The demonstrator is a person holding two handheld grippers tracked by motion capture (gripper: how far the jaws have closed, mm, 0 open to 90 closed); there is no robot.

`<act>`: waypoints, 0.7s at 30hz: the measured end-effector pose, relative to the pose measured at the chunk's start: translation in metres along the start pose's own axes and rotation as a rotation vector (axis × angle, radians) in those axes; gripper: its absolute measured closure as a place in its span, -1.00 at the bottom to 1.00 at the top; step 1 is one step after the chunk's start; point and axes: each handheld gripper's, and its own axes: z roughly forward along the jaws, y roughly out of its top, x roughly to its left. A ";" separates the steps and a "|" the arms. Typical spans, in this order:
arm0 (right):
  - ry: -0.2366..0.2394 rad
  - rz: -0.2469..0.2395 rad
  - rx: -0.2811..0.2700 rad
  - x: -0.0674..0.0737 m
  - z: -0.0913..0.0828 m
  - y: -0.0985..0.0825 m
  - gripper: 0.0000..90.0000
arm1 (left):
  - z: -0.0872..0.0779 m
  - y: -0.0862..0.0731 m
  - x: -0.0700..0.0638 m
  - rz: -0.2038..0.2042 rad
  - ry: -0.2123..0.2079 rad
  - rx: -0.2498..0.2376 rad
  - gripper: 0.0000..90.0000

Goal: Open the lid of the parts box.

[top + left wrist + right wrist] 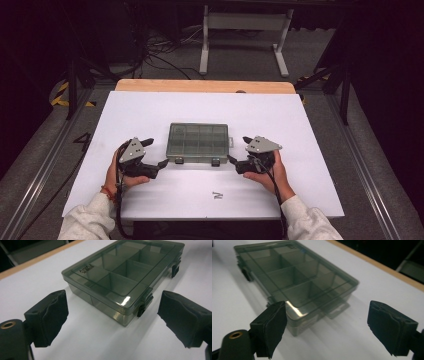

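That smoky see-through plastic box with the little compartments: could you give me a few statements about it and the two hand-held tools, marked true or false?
1. The smoky translucent plastic compartment box has its lid closed. True.
2. The left gripper clamps the box. False: its jaws stand open, apart from the box.
3. The box's black latches face the person. True.
4. The compartments hold screws. False: they look empty.
5. The right gripper is beside the box's right end, jaws open. True.
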 end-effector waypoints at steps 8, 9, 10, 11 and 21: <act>0.060 -0.005 0.099 0.009 0.018 -0.003 -0.42 | 0.016 -0.004 -0.003 -0.021 -0.010 0.160 -0.28; 0.067 0.005 0.110 0.009 0.019 -0.005 -0.39 | 0.015 -0.004 -0.003 -0.023 -0.011 0.162 -0.21; 0.073 0.010 0.117 0.008 0.020 -0.006 -0.36 | 0.014 -0.004 -0.003 -0.021 -0.007 0.162 -0.17; 0.079 0.014 0.124 0.008 0.020 -0.007 -0.26 | 0.013 -0.004 -0.003 -0.022 -0.008 0.160 -0.06; 0.117 -0.003 0.131 0.008 0.015 -0.018 0.31 | 0.013 -0.004 -0.005 0.004 -0.035 0.180 0.38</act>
